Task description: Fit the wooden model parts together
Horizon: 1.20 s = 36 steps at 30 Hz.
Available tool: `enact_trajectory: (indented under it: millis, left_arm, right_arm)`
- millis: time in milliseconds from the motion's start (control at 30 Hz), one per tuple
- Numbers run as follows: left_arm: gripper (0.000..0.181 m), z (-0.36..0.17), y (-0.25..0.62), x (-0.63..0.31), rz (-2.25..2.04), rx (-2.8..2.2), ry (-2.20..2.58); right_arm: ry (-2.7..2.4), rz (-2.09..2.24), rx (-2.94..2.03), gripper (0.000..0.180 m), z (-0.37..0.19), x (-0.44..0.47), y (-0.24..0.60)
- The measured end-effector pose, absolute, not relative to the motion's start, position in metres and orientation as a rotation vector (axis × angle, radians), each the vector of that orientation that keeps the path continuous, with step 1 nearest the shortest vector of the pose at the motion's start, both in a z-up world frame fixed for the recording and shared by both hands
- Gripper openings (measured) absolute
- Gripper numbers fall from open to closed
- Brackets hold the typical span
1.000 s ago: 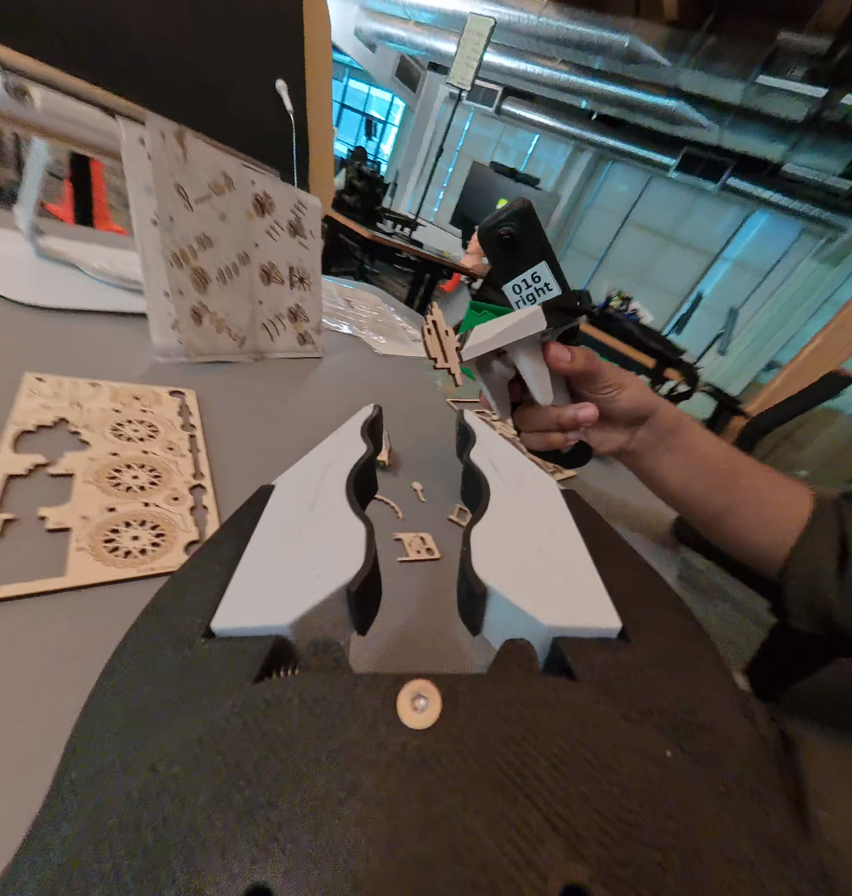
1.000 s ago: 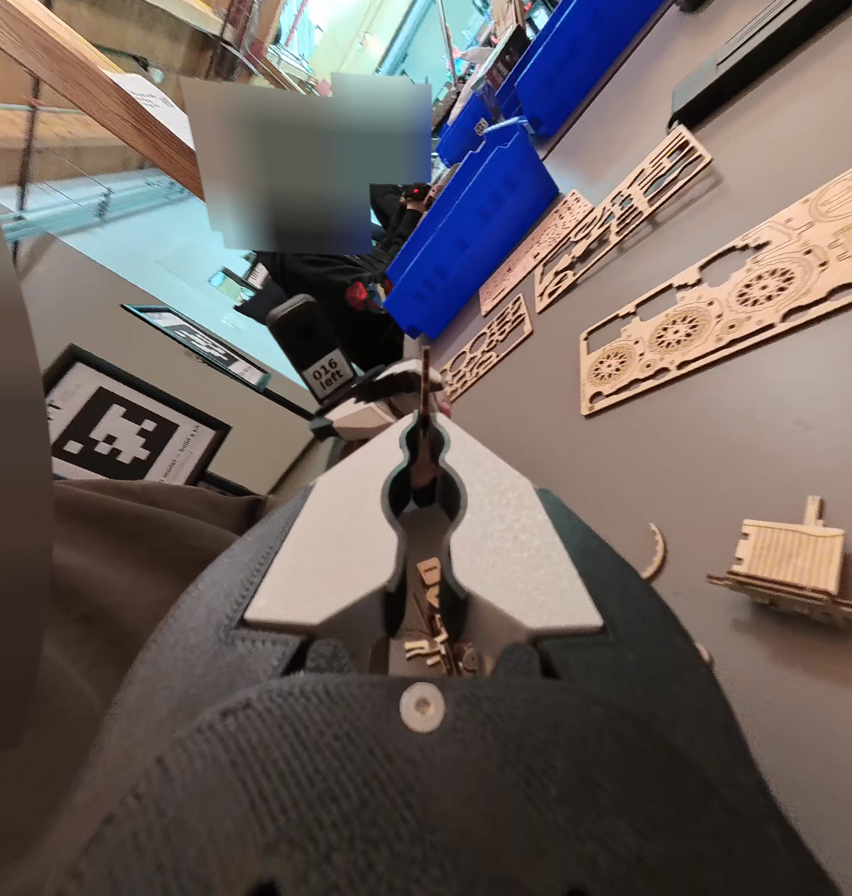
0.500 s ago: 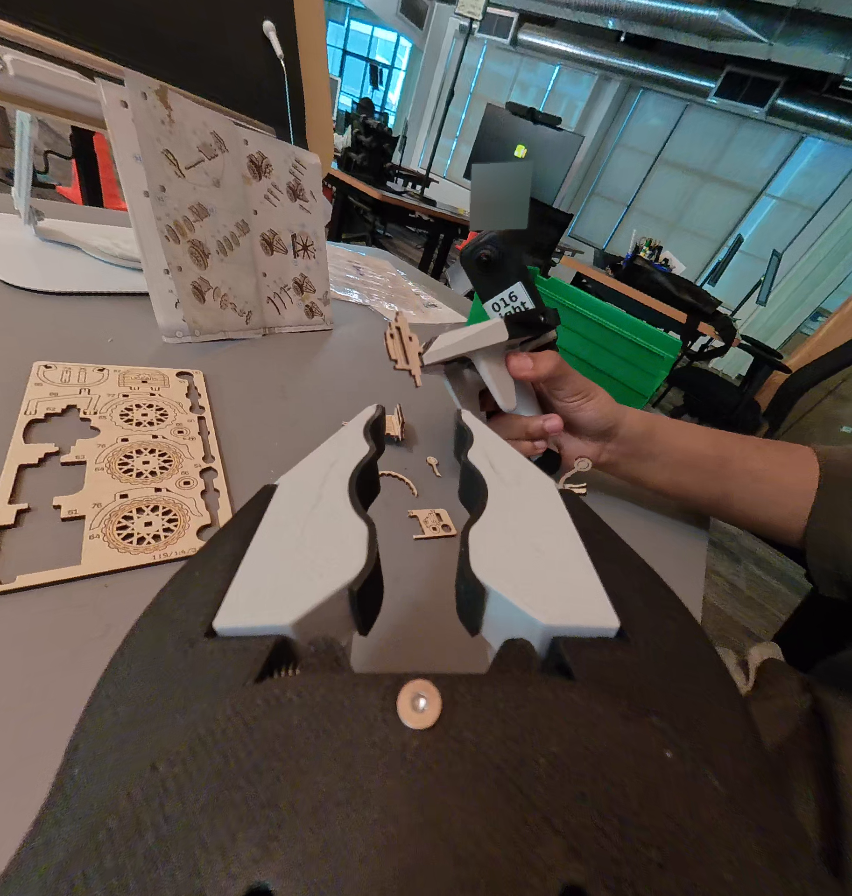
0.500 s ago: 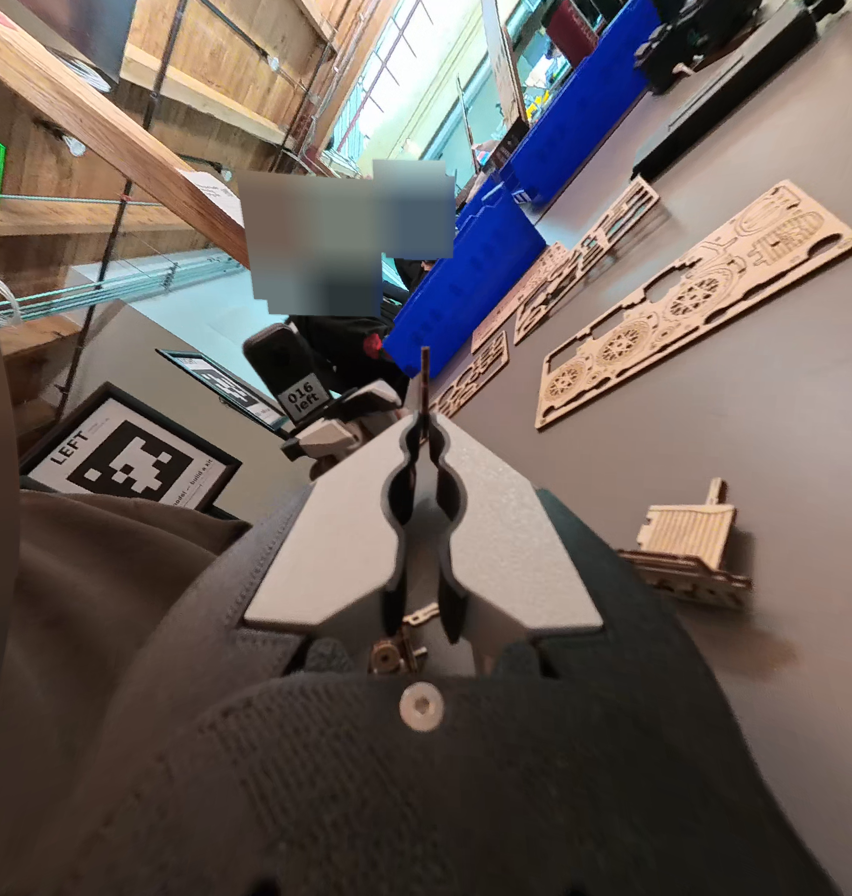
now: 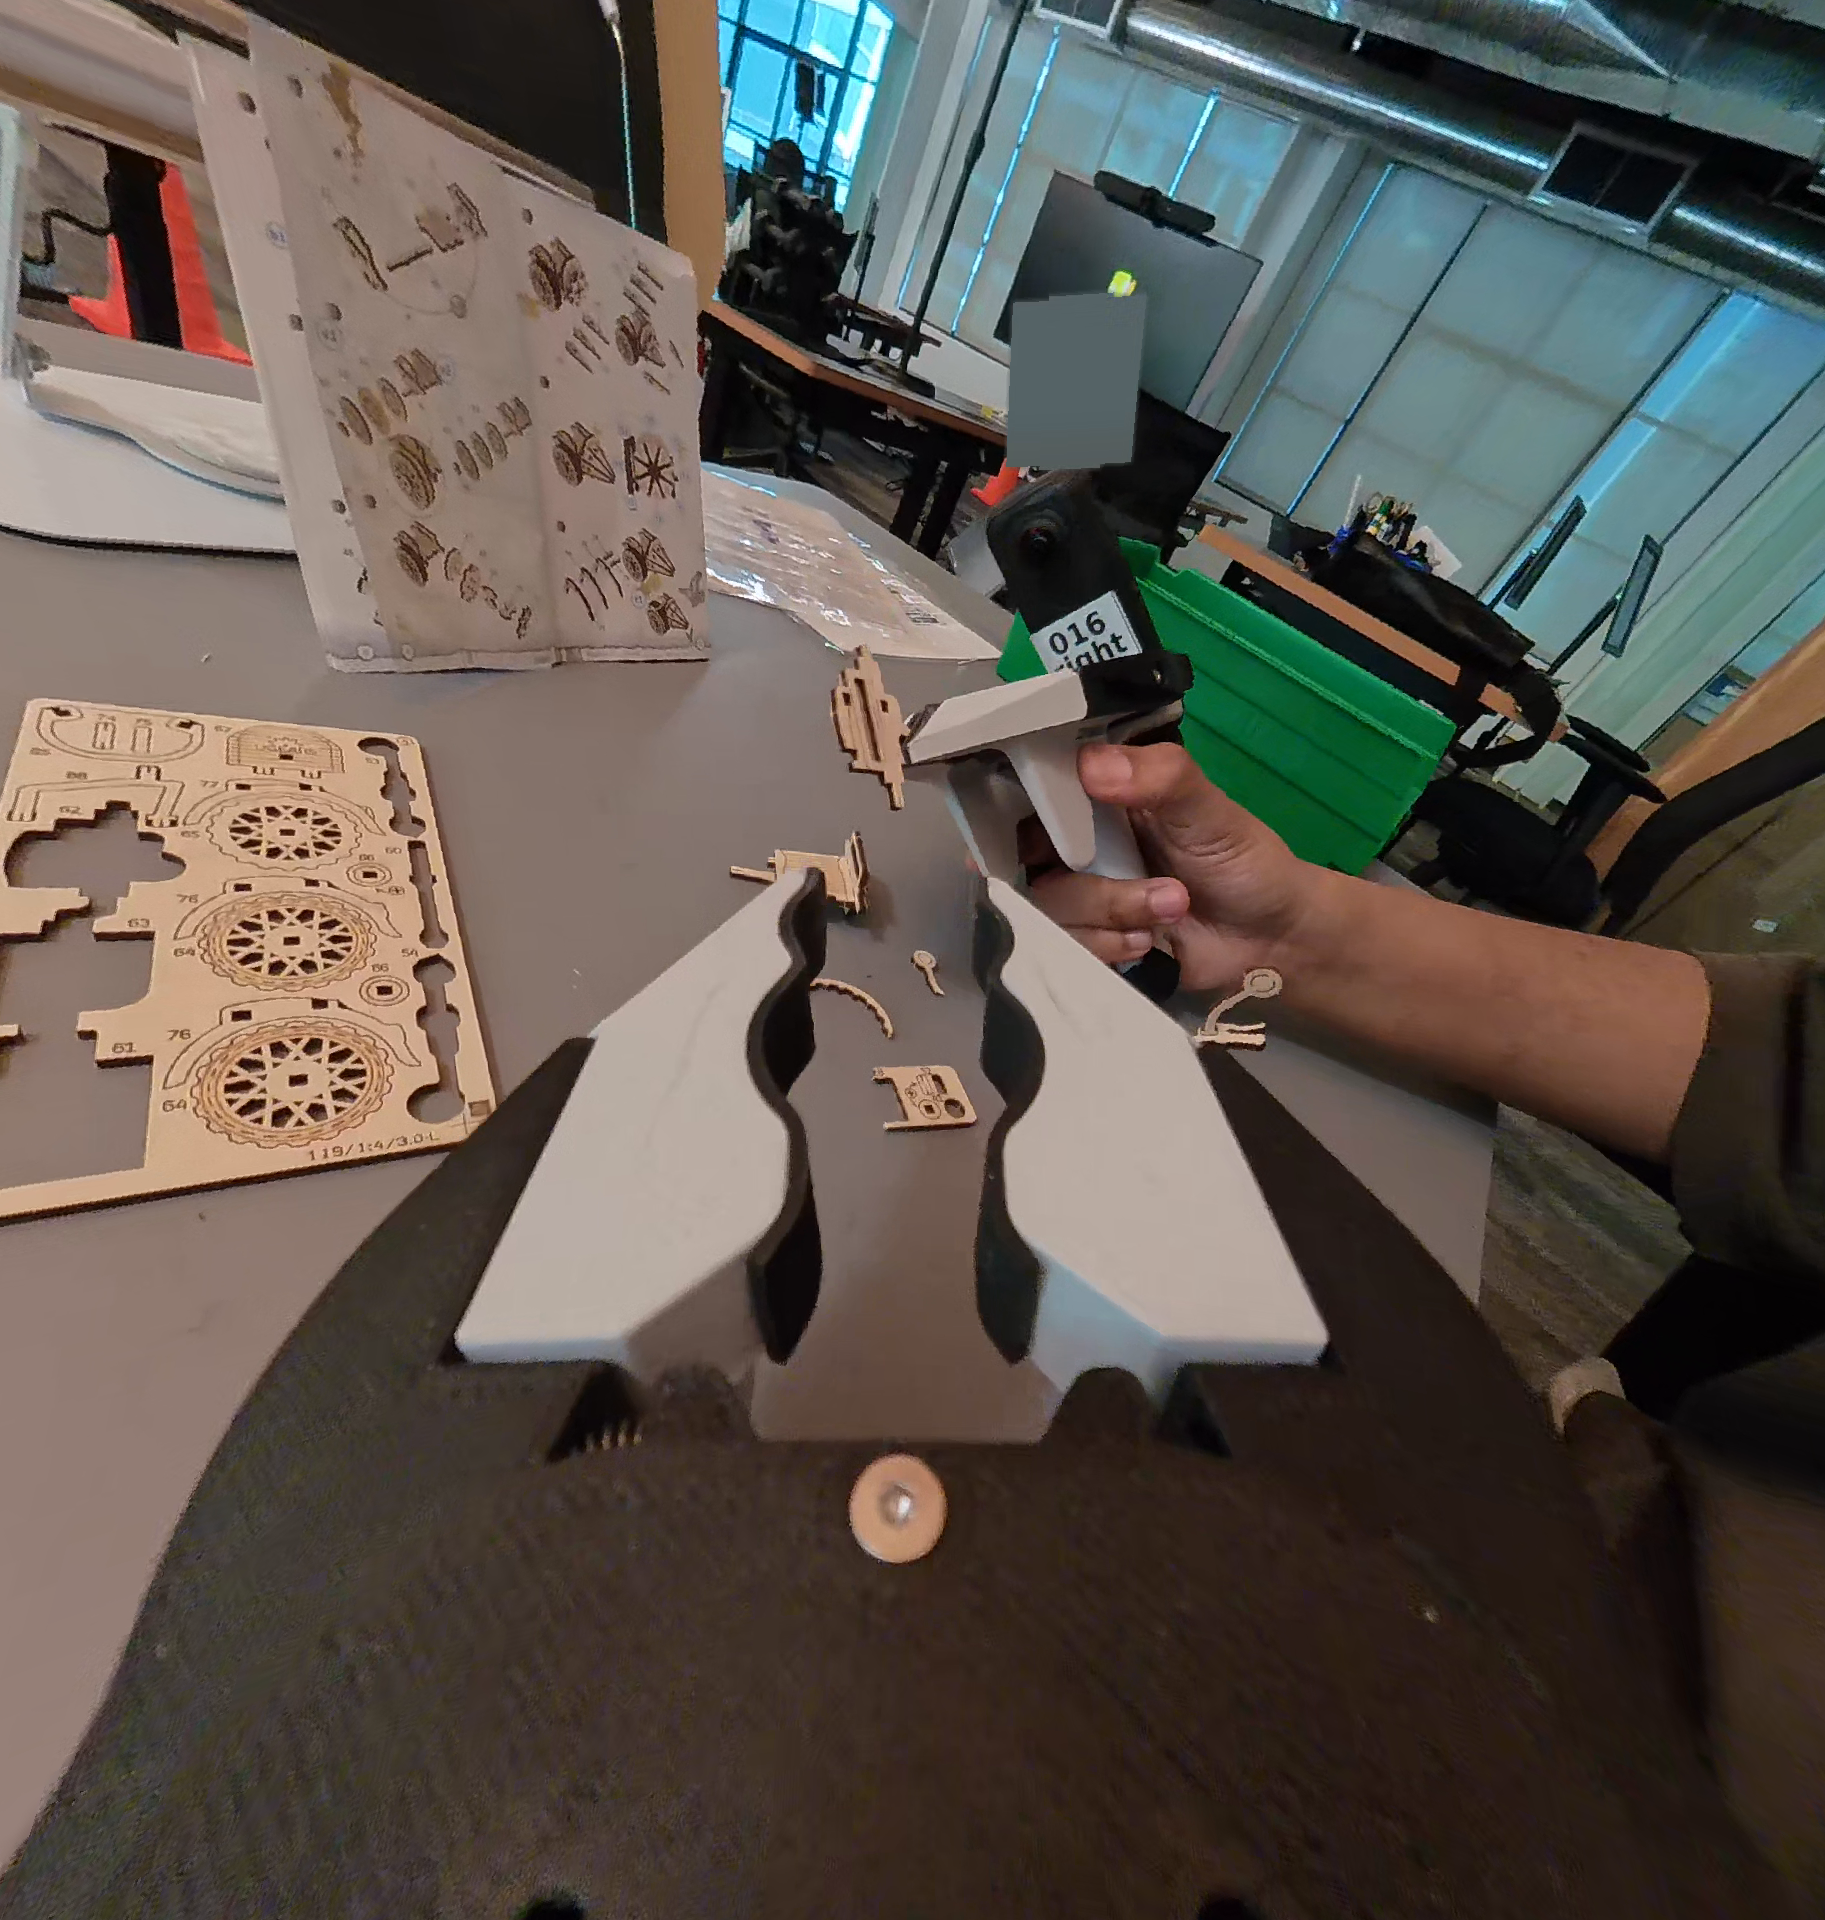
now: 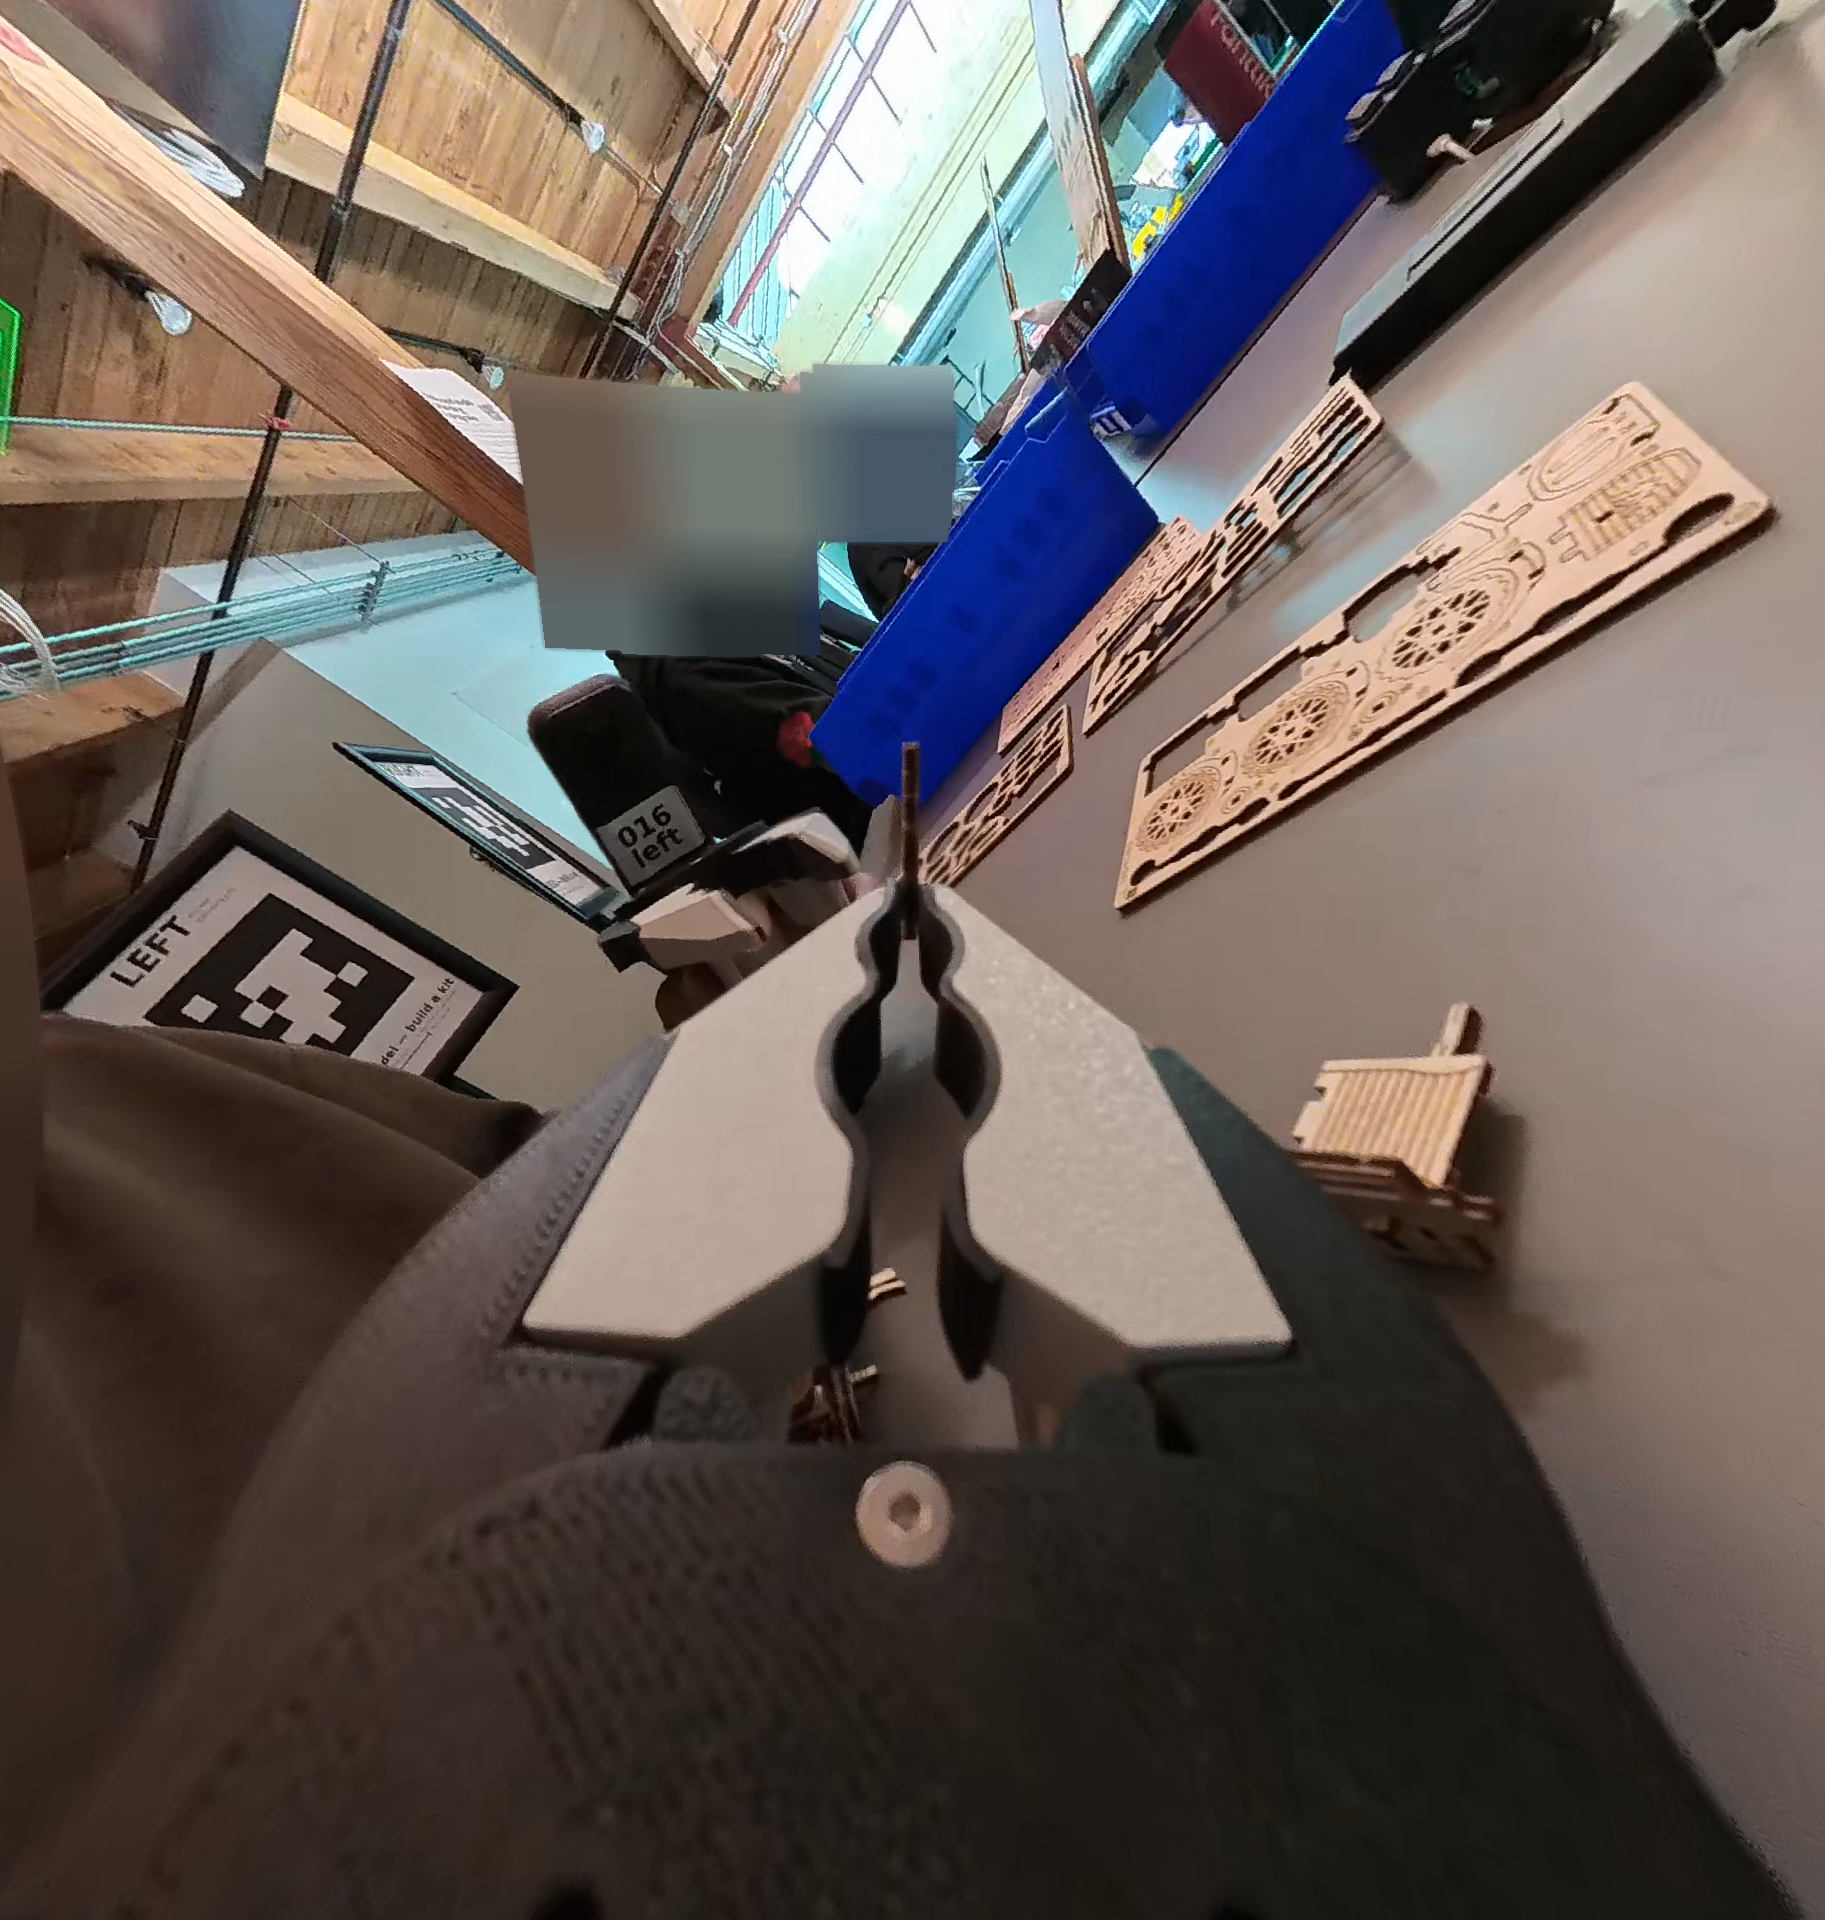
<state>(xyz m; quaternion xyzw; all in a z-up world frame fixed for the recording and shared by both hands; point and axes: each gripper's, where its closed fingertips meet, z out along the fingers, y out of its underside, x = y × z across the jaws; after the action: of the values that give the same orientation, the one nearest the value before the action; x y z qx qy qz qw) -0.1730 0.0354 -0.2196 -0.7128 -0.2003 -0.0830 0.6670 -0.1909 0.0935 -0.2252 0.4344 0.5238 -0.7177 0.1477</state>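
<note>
My left gripper (image 5: 895, 899) is open and empty, held low over the grey table (image 5: 596, 769). Small loose wooden parts lie between and beyond its fingers: a flat tabbed piece (image 5: 923, 1097), a curved strip (image 5: 856, 1000), a small pin (image 5: 927, 968). A partly built wooden assembly (image 5: 820, 871) sits just past the left fingertip; it also shows in the right wrist view (image 6: 1396, 1138). My right gripper (image 6: 906, 902) is shut on a flat stepped wooden piece (image 5: 868, 736), seen edge-on in its own view (image 6: 908, 805), held above the table to the right of the assembly.
A wooden parts sheet with wheels (image 5: 201, 956) lies at the left. An instruction booklet (image 5: 472, 416) stands behind it. A green bin (image 5: 1292, 717) is beyond the table edge. Blue bins (image 6: 1001, 613) and more parts sheets (image 6: 1438, 634) show in the right wrist view. Across from one pair of fingers to the other is roughly 7 cm.
The right gripper has moved left and nearer with the stepped piece, tilting its view. The left gripper has shifted slightly forward; the assembly now shows at its left fingertip.
</note>
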Motion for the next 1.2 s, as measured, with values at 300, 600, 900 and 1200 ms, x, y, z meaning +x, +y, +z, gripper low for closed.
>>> enact_trajectory:
  millis: [300, 600, 900, 1200]
  left_arm:
    - [0.009, -0.221, 0.044, -0.163, -0.419, -1.574, -0.511]
    - [0.007, -0.203, 0.038, -0.160, -0.579, -1.439, -0.508]
    - [0.001, -0.195, 0.034, -0.160, -0.612, -1.386, -0.491]
    - [0.000, -0.197, 0.036, -0.158, -0.620, -1.395, -0.489]
  right_arm:
    - [1.827, -2.160, 0.964, 0.002, -0.198, -0.168, 0.057]
    - [1.847, -2.157, 0.938, 0.002, -0.195, -0.162, 0.043]
    - [1.916, -2.105, 0.918, 0.002, -0.200, -0.157, 0.034]
    - [2.000, -2.044, 0.910, 0.002, -0.211, -0.154, 0.026]
